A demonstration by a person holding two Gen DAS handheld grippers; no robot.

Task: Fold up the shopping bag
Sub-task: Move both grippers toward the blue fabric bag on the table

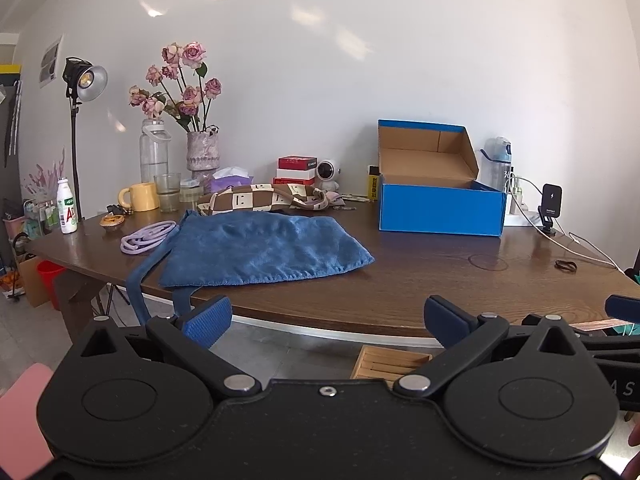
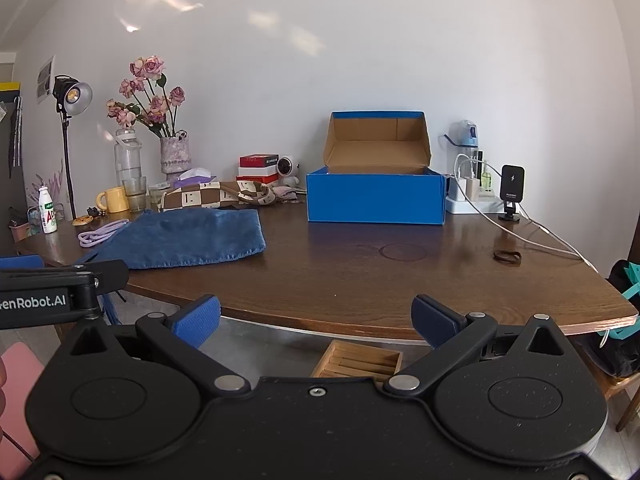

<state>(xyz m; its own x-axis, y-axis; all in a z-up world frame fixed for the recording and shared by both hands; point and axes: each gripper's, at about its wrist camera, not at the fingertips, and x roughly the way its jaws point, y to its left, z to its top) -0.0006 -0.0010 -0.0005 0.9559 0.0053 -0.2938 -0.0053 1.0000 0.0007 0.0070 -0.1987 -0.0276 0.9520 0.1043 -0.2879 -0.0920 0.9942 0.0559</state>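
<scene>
A: Grippers? Quick.

B: Left gripper is hovering off the near edge of the bench, jaws spread wide apart, nothing between them. Right gripper is doing the same further right, jaws wide apart too, empty.

A: Where's the shopping bag sitting?

B: Blue shopping bag is lying flat on the left part of the bench, a bit rumpled. Its strap is hanging over the near edge toward the floor. Neither gripper is touching it.

A: What's crowding it?

B: A purple cord is lying coiled just left of it, and a brown checkered bag is lying right behind it on the far side, seemingly touching. A blue box is standing open well to the right, lid tipped up against the wall.

A: Far left clutter?

B: A yellow mug, a glass, a clear water bottle and a vase of pink roses are standing at the far left. A white drink bottle is standing at the left edge.

A: Right end?

B: A phone stand is standing at the far right with white cables trailing, and a dark hair tie is lying nearer.
</scene>
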